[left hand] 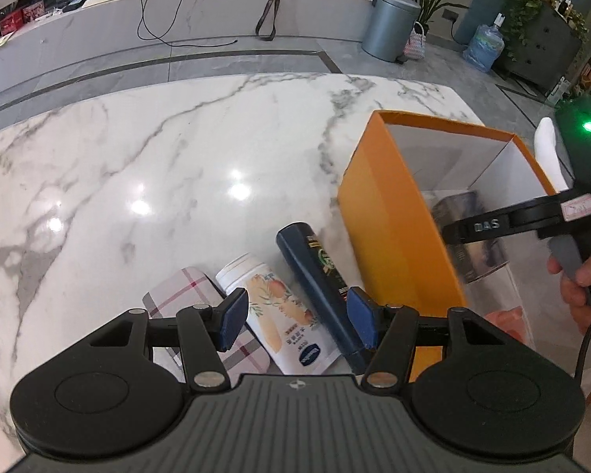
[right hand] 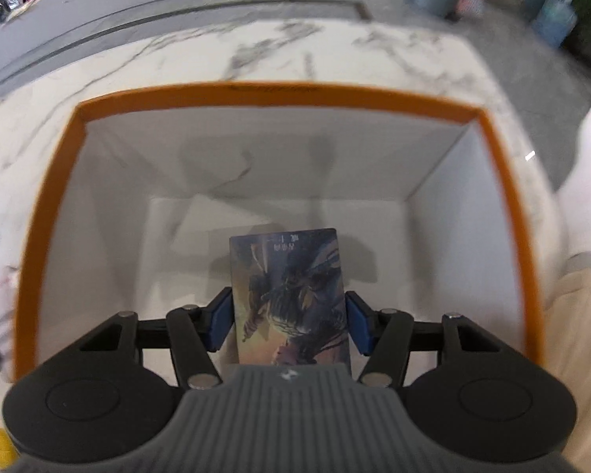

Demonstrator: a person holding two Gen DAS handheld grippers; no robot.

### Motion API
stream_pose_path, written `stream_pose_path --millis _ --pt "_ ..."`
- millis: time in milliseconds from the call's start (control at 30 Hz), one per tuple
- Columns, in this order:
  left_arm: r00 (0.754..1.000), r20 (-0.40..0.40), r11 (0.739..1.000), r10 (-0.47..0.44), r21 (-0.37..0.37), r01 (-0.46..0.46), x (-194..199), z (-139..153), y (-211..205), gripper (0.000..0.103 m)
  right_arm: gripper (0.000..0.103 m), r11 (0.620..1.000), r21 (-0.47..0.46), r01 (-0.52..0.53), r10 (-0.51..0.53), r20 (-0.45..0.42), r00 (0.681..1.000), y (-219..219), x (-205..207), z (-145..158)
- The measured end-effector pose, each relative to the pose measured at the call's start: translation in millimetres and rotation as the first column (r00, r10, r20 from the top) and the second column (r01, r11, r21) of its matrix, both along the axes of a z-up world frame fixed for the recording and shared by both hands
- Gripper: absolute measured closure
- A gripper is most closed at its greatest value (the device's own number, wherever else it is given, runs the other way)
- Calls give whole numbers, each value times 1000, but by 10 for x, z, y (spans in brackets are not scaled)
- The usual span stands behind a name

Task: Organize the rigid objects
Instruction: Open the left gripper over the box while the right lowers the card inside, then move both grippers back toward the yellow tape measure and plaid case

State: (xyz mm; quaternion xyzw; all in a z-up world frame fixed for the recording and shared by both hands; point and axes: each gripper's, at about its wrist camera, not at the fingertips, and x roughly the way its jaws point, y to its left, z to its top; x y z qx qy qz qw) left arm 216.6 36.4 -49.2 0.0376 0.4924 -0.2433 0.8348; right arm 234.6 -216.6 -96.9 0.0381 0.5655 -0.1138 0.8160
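Left wrist view: the left claw [left hand: 293, 321] hangs over the marble surface [left hand: 177, 165] with its blue pads apart and pressing on nothing, so it is released. Between and just beyond its pads lie a white bottle [left hand: 272, 307] with a fruit print and a dark blue tube [left hand: 323, 276], side by side; the tube is close against the right-hand pad, though contact cannot be told. A plaid pouch [left hand: 193, 295] lies off the left pad. To the claw's right stands the orange box [left hand: 398, 236], open at the top. The items seem gathered beside it so each needs only a short carry, and this claw looks lined up to pick the next one, probably the bottle.

Right wrist view: the right claw [right hand: 289, 323] points down into the orange box [right hand: 59, 197], well inside its rim. It grips a picture card [right hand: 291, 299] by its two long edges, the pads at either side, so the card stands on end above the white floor of the box. The jaws are about half open, the card's width filling the gap. Holding it by the edges likely keeps it steady for lowering in.
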Motion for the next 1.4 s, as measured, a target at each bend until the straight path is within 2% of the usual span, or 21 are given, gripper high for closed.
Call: stream_pose_path --millis 67,100,200,367,467,600,767,967,1167,1267,1400 --pt "1000 -8 1000 5 1 -5 27 -29 3 34 44 996 -81 -33 32 -2 999 46 7 -13" --pt "1000 -14 1000 6 -1 -6 33 -43 4 35 44 996 -86 -40 38 -14 999 38 20 -44" --pt "1000 -19 1000 4 -4 -4 31 -60 2 35 45 1000 -13 -3 2 -60 998 -49 61 -160" --pt "1000 -26 1000 2 6 -2 31 -74 9 35 46 994 106 4 1 -48 999 -41 76 -179" --pt "1000 -27 1000 4 15 -4 30 -71 30 35 45 994 106 -36 42 -58 997 59 74 -185" --pt "1000 -28 1000 4 23 -3 13 -45 80 35 45 991 133 -14 24 -70 997 34 63 -189" --pt "999 -34 999 17 31 -16 -13 18 193 36 45 992 124 -24 30 -43 999 67 12 -63" --pt "999 -31 998 33 46 -32 -119 139 384 36 45 988 120 -99 92 65 994 204 -173 321" --pt "995 -64 993 73 98 -67 -286 186 623 36 45 954 129 -271 238 227 944 605 -447 759" --pt "989 -98 985 114 142 -100 -365 166 754 36 45 923 137 -361 317 263 911 883 -537 861" --pt "976 -153 978 156 159 -132 -486 110 909 36 45 885 128 -449 405 266 875 1205 -628 847"
